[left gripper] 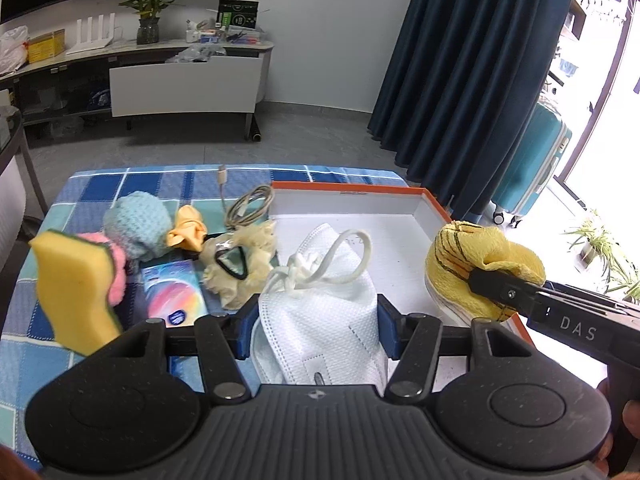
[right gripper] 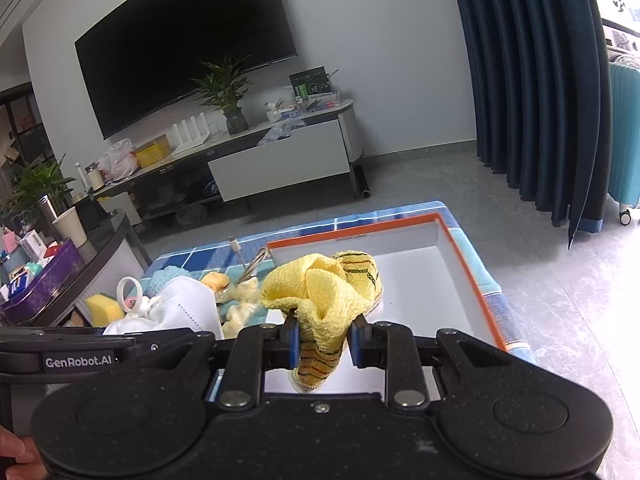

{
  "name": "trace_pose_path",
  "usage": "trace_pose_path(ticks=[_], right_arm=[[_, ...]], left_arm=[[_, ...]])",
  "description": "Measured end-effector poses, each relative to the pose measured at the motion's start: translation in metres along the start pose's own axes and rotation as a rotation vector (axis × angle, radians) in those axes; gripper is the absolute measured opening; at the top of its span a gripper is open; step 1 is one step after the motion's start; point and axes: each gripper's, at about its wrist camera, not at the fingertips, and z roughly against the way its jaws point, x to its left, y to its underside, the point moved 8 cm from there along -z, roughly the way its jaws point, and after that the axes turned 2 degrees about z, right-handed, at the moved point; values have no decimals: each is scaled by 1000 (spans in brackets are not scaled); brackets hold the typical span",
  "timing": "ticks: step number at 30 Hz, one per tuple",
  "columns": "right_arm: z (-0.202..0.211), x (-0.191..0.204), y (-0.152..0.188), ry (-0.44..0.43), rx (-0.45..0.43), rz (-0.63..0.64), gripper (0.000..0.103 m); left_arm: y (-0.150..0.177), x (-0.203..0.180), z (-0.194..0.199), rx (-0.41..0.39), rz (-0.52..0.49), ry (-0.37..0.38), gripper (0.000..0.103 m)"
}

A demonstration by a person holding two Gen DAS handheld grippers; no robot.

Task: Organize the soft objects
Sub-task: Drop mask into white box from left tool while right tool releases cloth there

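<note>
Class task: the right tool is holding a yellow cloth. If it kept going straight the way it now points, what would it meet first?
Most likely the white floor of the orange-rimmed box. The right tool, shut on the yellow cloth, tilts down over the box, and nothing else shows ahead. Depth is hard to judge.

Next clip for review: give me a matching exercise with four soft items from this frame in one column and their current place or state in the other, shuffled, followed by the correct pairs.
Items:
1. white face mask
2. yellow striped cloth
3. yellow sponge
4. light blue knitted piece

Places or states:
A. lying on the checked tablecloth, beside a pink fuzzy item
B. held between the left gripper fingers
C. standing at the table's left edge
D. held between the right gripper fingers, over the orange-rimmed box

Pairs: 1-B, 2-D, 3-C, 4-A
</note>
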Motion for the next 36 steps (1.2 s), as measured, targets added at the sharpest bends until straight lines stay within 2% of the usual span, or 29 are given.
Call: trace_pose_path(ticks=[16, 36], right_arm=[[-17, -35, -11, 26, 14, -29, 29], [-77, -50, -34, 56, 73, 1, 30]], left_arm=[[-17, -33, -34, 16, -29, 13, 58], [-35, -41, -78, 45, -16, 7, 58]])
